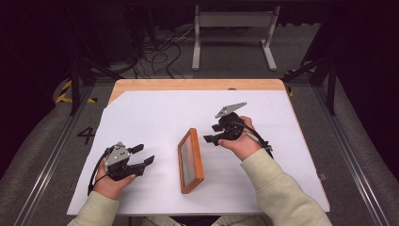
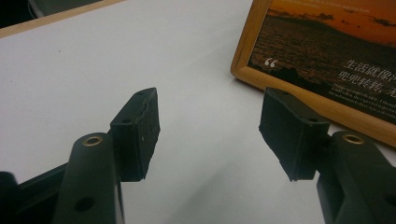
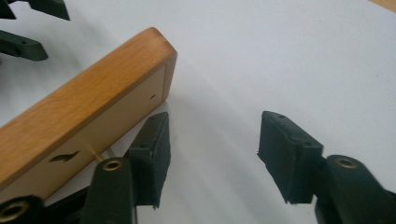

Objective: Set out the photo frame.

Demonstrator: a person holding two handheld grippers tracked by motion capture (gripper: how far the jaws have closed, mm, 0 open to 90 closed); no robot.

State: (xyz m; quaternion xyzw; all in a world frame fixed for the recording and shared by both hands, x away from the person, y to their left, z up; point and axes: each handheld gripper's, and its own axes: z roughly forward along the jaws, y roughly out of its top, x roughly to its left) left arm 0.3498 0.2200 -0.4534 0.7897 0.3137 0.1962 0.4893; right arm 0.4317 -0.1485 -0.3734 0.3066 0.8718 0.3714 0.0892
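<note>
On the near part of the white sheet (image 1: 155, 113), two sleeved forearms coming in from the bottom edge, each hand wrapped around a black gripper. At the near left, the left gripper (image 1: 143, 155) low over the sheet, jaws spread apart with nothing between them, pointing toward the picture frame (image 1: 190, 160); in the left gripper view, bare white sheet in the gap between the two pads, and the frame's lower wooden edge just beyond the right-hand pad, apart from it. Between the two hands, the picture frame standing propped at a slant on the sheet, wooden border around a printed sunset scene with pale lettering (image 2: 369, 77) behind glass; holding only that print. A little farther back and to the right, the right gripper (image 1: 211, 138) lifted above the sheet just beside the frame's far end, jaws parted and gripping nothing; in the right gripper view, the frame's pale back panel (image 3: 88, 140) and rounded wooden corner lying just beside the left-hand pad, outside the gap. Beyond the hands, open white sheet, then a strip of wooden table (image 1: 197, 84) along the far edge, then dark floor with a tangle of cables (image 1: 160, 54) and a grey metal stand (image 1: 233, 28).
</note>
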